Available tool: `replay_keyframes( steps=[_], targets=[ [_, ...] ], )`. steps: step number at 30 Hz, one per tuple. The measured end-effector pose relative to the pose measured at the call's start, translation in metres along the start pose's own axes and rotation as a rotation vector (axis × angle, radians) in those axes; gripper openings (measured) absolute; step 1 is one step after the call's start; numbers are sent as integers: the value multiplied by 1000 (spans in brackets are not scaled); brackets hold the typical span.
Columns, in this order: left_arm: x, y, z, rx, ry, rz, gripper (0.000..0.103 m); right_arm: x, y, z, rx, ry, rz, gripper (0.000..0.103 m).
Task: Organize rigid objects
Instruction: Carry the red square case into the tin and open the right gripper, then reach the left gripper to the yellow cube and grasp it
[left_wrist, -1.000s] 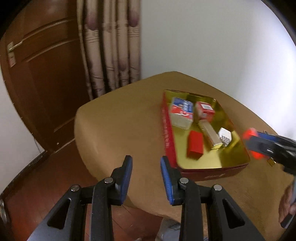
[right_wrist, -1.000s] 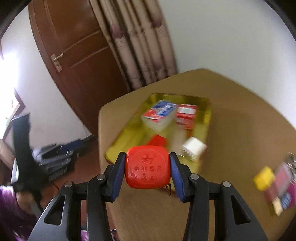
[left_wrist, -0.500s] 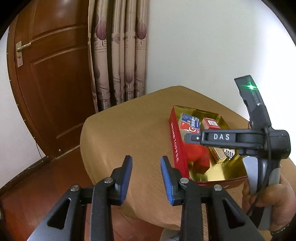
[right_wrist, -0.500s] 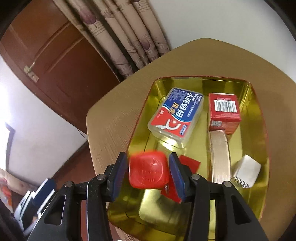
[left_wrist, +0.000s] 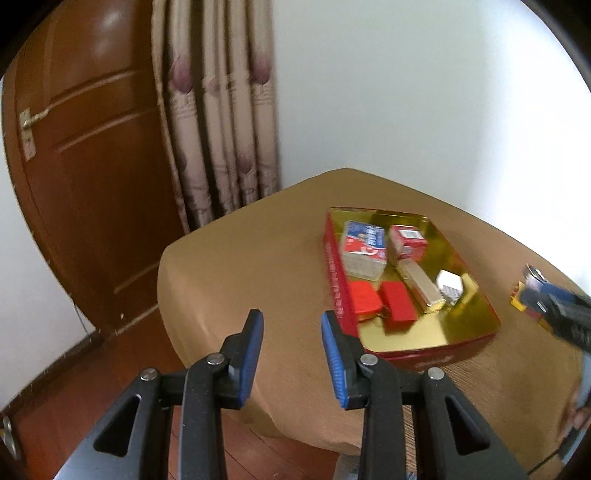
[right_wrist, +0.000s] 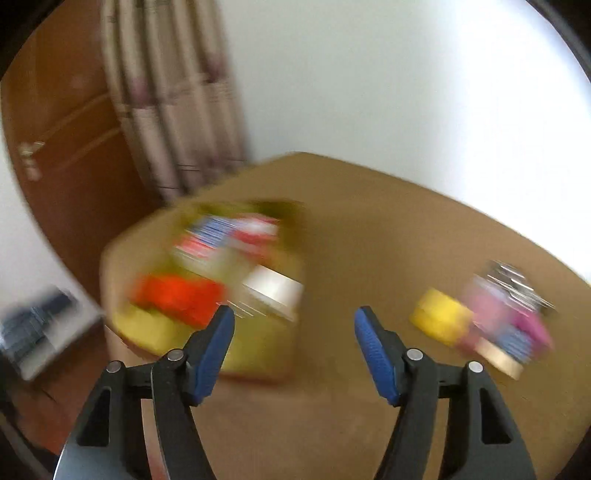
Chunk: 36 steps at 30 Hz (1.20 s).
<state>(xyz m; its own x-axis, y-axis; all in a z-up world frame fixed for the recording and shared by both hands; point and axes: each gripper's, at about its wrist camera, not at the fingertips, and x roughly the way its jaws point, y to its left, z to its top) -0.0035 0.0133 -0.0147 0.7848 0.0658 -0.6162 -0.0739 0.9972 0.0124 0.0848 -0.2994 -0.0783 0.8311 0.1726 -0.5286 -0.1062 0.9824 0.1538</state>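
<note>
Bright, even daylight, soft shadows. Glare patch on door (left_wrist: 107, 22), gold tray (left_wrist: 458, 266) shiny w/ reflections. Left wrist view mostly sharp, blur at right edge. Right wrist view heavily motion-blurred. Fisheye bending, dark corners in both.

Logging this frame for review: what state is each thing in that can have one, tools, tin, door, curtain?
Left tool: open, empty, hovering off the table edge.
Right tool: open wide, empty, view motion-blurred.
Gold tin: lidless, holding several small boxes.
Red tape measure: lying in the tin, released.
Yellow block: on the table, outside the tin.
Door: shut.
Curtain: gathered beside the door.
</note>
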Motion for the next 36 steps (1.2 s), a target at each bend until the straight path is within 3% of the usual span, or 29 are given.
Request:
replay_keyframes(
  steps=[3,7,11,15,18,23,26,36],
  targets=[
    [-11,-19,-4,51,-12,-71,33,-28,-65,-44,45,62,-200,67],
    [-28,-63,-8,180,-20,-190,33,-57,-129,-83,96,104,-398,67],
    [-28,-116,3,244,52,-383,33,-69,-161,-100,117,103,-485,69],
    [-12,-189,22,349,84,-504,34,-75,-180,-113,174,87,-463,70],
    [14,-239,30,422,113,-552,34,-84,-186,-115,194,47,-424,79],
    [71,-298,38,464,187,-537,34,-87,-190,-114,219,25,-365,81],
    [98,-316,38,473,233,-521,34,-92,-191,-116,234,5,-328,82],
    [134,-338,35,514,323,-590,35,-90,-187,-112,226,5,-276,86]
  ],
)
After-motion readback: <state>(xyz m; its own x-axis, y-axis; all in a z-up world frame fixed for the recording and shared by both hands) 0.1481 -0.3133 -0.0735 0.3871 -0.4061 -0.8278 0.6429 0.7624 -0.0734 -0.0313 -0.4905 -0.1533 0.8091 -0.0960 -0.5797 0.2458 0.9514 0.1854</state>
